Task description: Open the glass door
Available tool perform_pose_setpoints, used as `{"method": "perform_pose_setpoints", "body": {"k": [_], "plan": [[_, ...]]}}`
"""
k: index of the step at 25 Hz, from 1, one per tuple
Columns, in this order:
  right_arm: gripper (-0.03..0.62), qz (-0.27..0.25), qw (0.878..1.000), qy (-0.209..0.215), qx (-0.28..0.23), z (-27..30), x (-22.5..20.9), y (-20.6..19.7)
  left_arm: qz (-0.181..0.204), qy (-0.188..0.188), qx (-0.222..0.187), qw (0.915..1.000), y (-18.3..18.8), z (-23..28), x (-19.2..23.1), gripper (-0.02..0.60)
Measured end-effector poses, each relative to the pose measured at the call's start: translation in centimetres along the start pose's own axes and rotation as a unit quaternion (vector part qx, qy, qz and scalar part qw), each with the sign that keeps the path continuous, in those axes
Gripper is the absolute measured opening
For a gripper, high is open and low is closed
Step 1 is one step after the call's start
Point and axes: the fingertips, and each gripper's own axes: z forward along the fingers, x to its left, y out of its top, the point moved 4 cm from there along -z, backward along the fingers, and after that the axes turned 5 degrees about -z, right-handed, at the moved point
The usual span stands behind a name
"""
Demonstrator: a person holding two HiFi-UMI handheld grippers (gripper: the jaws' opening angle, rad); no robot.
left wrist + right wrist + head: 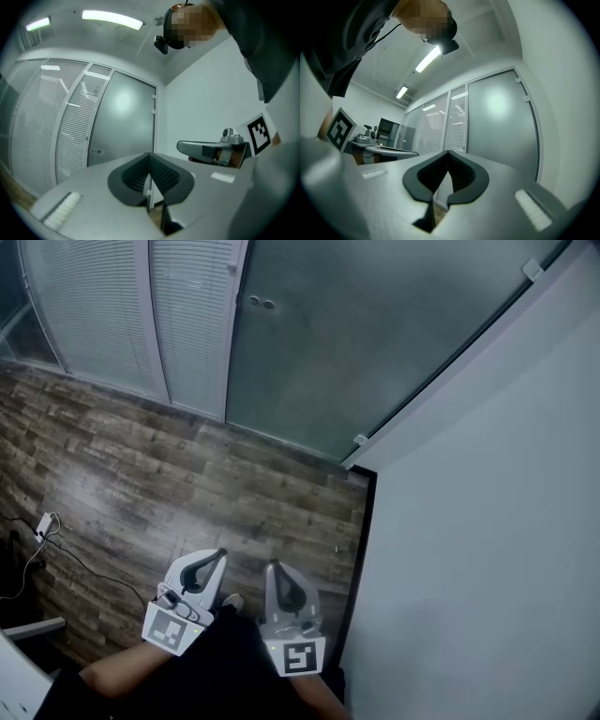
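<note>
Far across the wood floor (187, 474) stands the glass door (375, 343), seemingly shut and well apart from both claws. The left claw (217, 557) and right claw (273, 568) sit side by side, each clenched on nothing. The door's round fittings (261, 303) lie straight ahead, about equally near either one.

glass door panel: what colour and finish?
The glass door is plain frosted grey-green with no pattern, unlike the slatted blinds beside it. Best seen in the head view.

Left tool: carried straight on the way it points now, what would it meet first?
Probably the frosted glass door, near its edge by the white wall. Nothing shows between the shut, empty left tool and that door, though depth is unclear.
</note>
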Motion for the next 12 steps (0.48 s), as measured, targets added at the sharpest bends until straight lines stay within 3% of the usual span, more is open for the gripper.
{"method": "perform_pose_setpoints", "body": {"k": [12], "plan": [[0.002, 0.033, 0.998, -0.032, 0.038, -1.9, -1.8, -2.8, 0.016, 0.029, 0.037, 0.9988, -1.5, -1.1, 1.3, 0.0]]}}
